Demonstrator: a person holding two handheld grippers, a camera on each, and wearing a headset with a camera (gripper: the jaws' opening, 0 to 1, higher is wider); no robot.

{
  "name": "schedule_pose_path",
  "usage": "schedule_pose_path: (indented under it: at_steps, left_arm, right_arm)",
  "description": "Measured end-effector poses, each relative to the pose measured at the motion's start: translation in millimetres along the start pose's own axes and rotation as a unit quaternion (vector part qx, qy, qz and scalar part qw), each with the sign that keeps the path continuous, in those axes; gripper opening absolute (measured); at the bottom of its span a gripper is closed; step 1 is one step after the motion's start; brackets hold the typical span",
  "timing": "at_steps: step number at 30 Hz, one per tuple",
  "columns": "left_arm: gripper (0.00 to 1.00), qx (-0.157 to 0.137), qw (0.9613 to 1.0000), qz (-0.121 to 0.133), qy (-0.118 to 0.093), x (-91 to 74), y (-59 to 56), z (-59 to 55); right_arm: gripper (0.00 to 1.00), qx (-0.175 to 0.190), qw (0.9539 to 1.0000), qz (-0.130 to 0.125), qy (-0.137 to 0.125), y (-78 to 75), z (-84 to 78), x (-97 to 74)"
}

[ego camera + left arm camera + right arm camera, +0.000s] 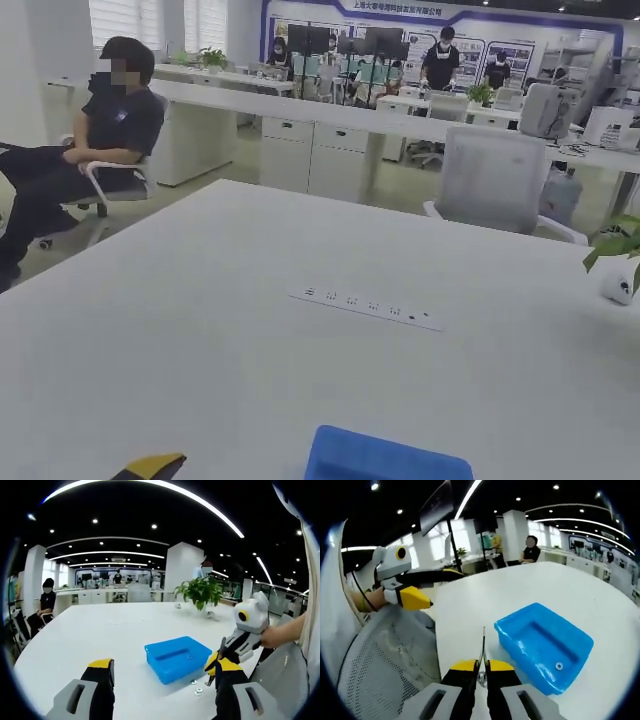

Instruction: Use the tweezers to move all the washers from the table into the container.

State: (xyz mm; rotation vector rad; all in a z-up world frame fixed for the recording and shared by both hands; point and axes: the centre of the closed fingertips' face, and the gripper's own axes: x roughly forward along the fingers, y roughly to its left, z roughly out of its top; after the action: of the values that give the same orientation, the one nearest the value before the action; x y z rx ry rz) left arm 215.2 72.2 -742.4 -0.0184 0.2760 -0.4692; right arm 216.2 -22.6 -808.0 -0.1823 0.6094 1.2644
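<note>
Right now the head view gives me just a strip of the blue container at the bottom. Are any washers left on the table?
Observer: Yes. In the left gripper view at least two loose washers lie on the table, just off the container's near corner.
Operator: Anything inside it yet?
Observer: One washer sits on its floor, in the right gripper view.
Operator: Are the tweezers in hand?
Observer: The right gripper is shut on the tweezers, with their tips beside the container.
</note>
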Motion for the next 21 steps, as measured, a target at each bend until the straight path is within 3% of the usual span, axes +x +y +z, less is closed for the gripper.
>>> schedule_pose_path:
  at_steps: [5,14,21]
  left_arm:
    - [0.84,0.001,1.0,-0.001,0.001,0.1,-0.4,-0.5]
    - [0.84,0.0,1.0,0.002,0.001,-0.1,1.0,-0.6]
    - [0.84,0.001,1.0,0.001,0.001,-0.1,0.7,-0.6]
  right_arm:
    - [0.03,0.026,0.9992,-0.016,-0.027,-17.2,15.3,-15.3]
    - [0.03,0.057,0.996,-0.032,-0.06,-33.9,34.7,-31.7]
    - [0.03,0.076,0.9946,-0.031,-0.063,-40.8,38.6,-33.1]
